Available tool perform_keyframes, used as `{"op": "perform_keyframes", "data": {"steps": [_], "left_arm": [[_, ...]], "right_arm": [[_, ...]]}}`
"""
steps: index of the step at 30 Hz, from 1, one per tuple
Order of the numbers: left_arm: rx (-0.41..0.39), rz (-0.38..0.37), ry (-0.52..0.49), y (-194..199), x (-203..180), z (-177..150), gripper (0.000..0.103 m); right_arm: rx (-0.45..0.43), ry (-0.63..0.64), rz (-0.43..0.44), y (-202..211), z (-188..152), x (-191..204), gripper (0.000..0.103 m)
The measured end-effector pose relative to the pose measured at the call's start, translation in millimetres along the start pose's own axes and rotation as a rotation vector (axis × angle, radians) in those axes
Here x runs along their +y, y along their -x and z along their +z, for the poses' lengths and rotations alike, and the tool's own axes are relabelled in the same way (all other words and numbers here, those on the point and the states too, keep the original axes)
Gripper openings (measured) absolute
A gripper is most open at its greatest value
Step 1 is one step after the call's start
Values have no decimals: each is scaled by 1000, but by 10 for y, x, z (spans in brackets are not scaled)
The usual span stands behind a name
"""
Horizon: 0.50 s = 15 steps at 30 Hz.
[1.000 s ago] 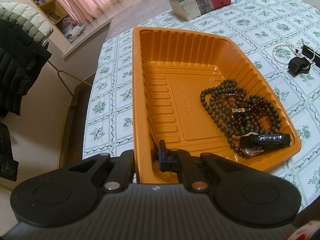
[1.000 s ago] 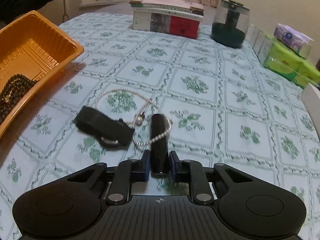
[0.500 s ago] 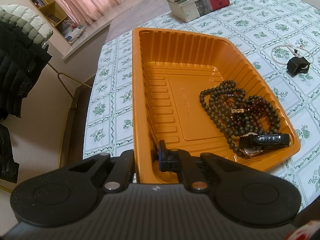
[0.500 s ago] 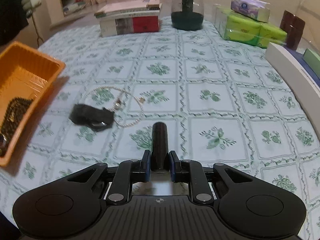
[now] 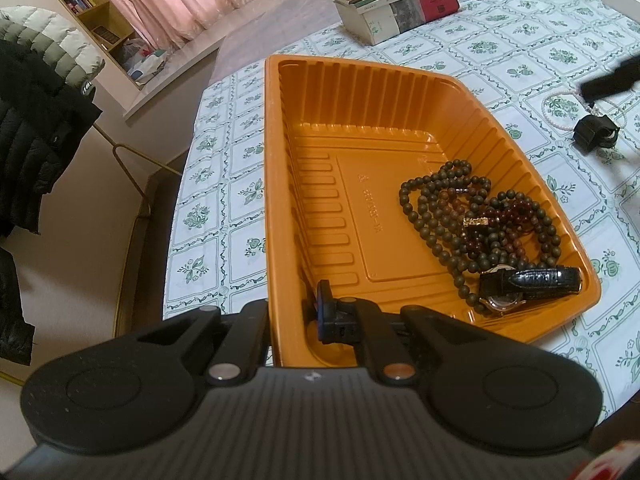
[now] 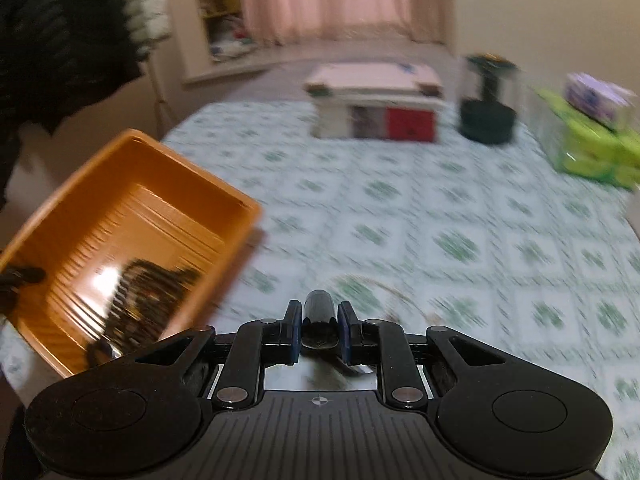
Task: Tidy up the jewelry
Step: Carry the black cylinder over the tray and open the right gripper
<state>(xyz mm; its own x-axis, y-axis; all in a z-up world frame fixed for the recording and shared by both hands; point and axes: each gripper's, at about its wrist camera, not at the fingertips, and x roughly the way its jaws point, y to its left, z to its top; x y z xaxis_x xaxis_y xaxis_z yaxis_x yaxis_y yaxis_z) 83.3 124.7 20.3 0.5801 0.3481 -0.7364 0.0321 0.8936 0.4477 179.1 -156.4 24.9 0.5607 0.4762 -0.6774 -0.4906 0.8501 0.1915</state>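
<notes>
So the right gripper (image 6: 319, 330) is pinching a dark, stubby strap-like piece (image 6: 318, 312) between its blue pads. Looks like a watch band end to me, though the whole right wrist view is smeared with motion blur, so I wouldn't swear to it. It's lifted clear of the tablecloth (image 6: 460, 220) and sits at bottom centre of that frame, with the orange tray (image 6: 132, 216) off to the middle left.

The left gripper (image 5: 294, 312) is clamped tight on the near wall of the orange tray (image 5: 400, 92), one finger inside and one outside, basically pinning it so it doesn't slide.

Inside the tray, toward the lower right of the left wrist frame, there's a pile of dark bead strands (image 5: 472, 216) and a black-strapped watch (image 5: 524, 284) lying against them. Out on the cloth at the far right edge of that frame are a pearl string (image 5: 560, 114) and a small black loop thing (image 5: 594, 132) touching or nearly touching it. Both are well apart from the tray.

My read: we're mid-carry, item picked, heading over to the tray. Next move needs the right gripper swung left above the tray's open floor, lowered past the rim, then let go. I'd aim for the bare middle, not on top of the beads. After that, the pearls and the black loop are left to collect.
</notes>
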Motion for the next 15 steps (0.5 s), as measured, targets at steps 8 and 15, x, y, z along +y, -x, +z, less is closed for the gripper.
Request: {"op": "perform_keyframes", "data": {"steps": [8,15], "left_arm": [[-2,-7,0,-19,11,1,5],[-3,-14,3,-37,28,-7,5]], "right_arm": [[-35,88,134,-414,361,652,19],[16,115,144,-901,318,871,19]]}}
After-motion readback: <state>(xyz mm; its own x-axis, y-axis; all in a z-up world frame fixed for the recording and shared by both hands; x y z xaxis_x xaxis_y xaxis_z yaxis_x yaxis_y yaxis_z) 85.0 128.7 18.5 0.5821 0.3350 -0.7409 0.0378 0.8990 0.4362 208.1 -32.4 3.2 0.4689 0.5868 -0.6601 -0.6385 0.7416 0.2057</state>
